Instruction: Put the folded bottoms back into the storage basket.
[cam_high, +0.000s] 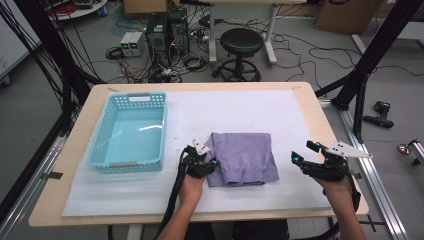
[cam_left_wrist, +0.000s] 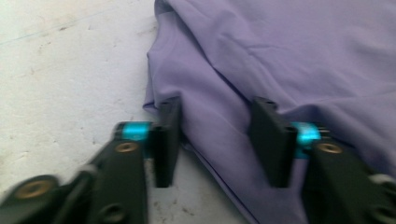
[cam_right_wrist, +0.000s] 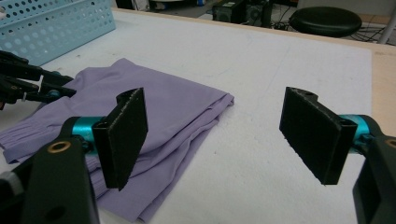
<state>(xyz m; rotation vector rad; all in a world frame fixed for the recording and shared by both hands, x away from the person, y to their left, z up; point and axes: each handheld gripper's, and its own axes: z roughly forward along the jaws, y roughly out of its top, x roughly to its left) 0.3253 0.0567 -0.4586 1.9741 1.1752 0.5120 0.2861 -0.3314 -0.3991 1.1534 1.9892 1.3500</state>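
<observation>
A folded purple cloth (cam_high: 245, 155) lies on the white mat (cam_high: 240, 107) near the table's front. My left gripper (cam_high: 206, 156) is down at the cloth's left edge. In the left gripper view its jaws (cam_left_wrist: 217, 112) stand apart astride a raised fold of the cloth (cam_left_wrist: 280, 56), tips resting on the fabric, not pinching it tight. My right gripper (cam_high: 302, 151) hovers to the right of the cloth, over the mat's right edge. Its jaws (cam_right_wrist: 212, 126) are wide open with nothing between them, and the cloth (cam_right_wrist: 173, 102) lies beyond its left jaw.
A light blue plastic basket (cam_high: 98, 140) stands empty on the left of the mat, also seen as the basket (cam_right_wrist: 56, 28) at upper left. Behind the table are a black stool (cam_high: 241, 42), computers and cables on the floor.
</observation>
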